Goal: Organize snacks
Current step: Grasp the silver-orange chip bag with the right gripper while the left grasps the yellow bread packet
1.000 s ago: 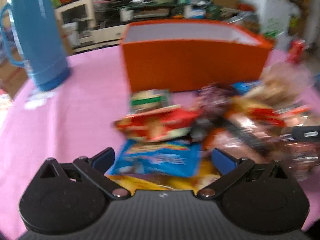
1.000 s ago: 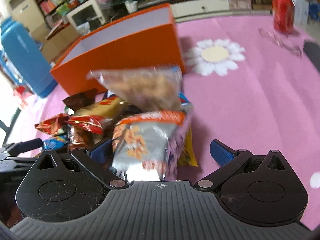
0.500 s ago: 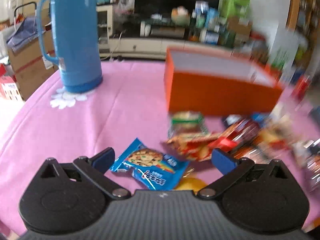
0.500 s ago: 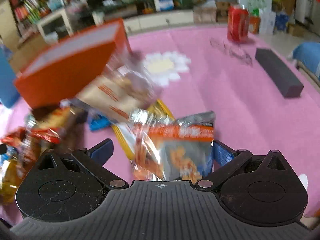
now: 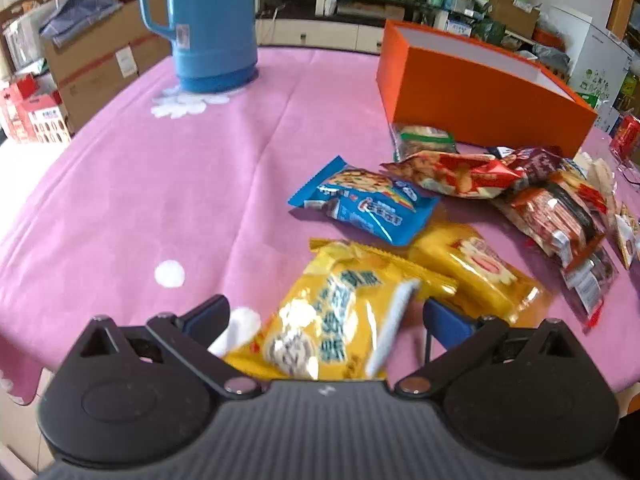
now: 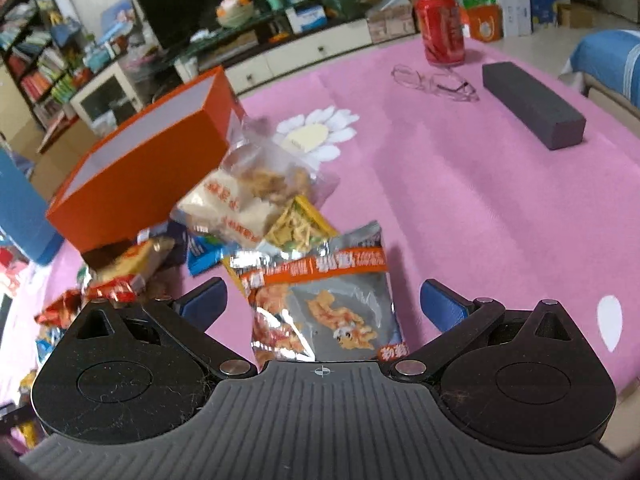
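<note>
Left gripper (image 5: 326, 312) jaws wide, straddling a yellow snack bag (image 5: 340, 320) that lies between the fingers — lined up for a pinch, not yet closed on it. Right gripper (image 6: 322, 300) also spread wide, a silver-and-orange snack pack (image 6: 324, 304) sitting in the gap; neither blue pad seems to touch it, contact unclear.

Likely destination is the orange box (image 5: 480, 92), open top, at 1 o'clock in the left view and 10 o'clock in the right view. It looks empty from here, so I'd judge sorting has barely started.

The rest of the snacks are heaped just in front of the box: blue cookie pack (image 5: 364, 200), second yellow pack (image 5: 476, 268), red packs (image 5: 456, 172), clear bag of crackers (image 6: 256, 196).

Surface: round table with a pink cloth (image 5: 160, 184), white flower prints. Blue thermos (image 5: 208, 20) at 11 o'clock, left view. Right view: red soda can (image 6: 440, 28), glasses (image 6: 436, 80) and a dark grey block (image 6: 532, 108) around 1 o'clock — all well apart from the pile.

Room behind is cluttered: shelves, cartons, TV.
</note>
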`<state>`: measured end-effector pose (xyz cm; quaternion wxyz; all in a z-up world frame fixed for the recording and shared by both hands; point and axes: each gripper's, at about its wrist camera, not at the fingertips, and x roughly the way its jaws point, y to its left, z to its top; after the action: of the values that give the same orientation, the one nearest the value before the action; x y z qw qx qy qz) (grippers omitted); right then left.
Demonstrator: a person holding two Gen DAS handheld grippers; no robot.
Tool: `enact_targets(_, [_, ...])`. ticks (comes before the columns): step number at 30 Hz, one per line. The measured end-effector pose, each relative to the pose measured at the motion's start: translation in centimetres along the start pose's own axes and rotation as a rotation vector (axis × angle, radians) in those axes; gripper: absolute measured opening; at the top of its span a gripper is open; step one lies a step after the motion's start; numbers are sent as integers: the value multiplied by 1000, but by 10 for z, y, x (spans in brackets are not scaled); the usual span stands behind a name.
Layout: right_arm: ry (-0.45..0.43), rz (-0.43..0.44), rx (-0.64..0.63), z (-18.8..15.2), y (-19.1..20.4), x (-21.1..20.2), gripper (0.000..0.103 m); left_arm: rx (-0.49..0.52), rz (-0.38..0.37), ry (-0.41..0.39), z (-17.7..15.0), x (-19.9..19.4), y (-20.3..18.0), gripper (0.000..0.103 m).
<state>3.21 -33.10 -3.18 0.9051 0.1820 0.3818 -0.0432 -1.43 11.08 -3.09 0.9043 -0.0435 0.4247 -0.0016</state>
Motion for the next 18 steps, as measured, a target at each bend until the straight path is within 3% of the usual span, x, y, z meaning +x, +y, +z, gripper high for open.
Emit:
enact_targets(8, [82,-51,-165,-16,12,17,92,82,-22,28,-7,18,-13,102])
enact_targets(12, [42,-134,-304,-29,21,23,91,127,-5,26,-10,19,-18,102])
enact_targets(14, [13,-126,-295,-34,16,19,91,121,-10,25,-10,18,-17,102])
enact_targets(16, [41,-136,-280,-29,15,17,91,119,-12,21,-10,18,-17,99])
enact_targets(18, [24,-84,-244,-26,13,8,79,113,-15,1,-11,17,-16,88])
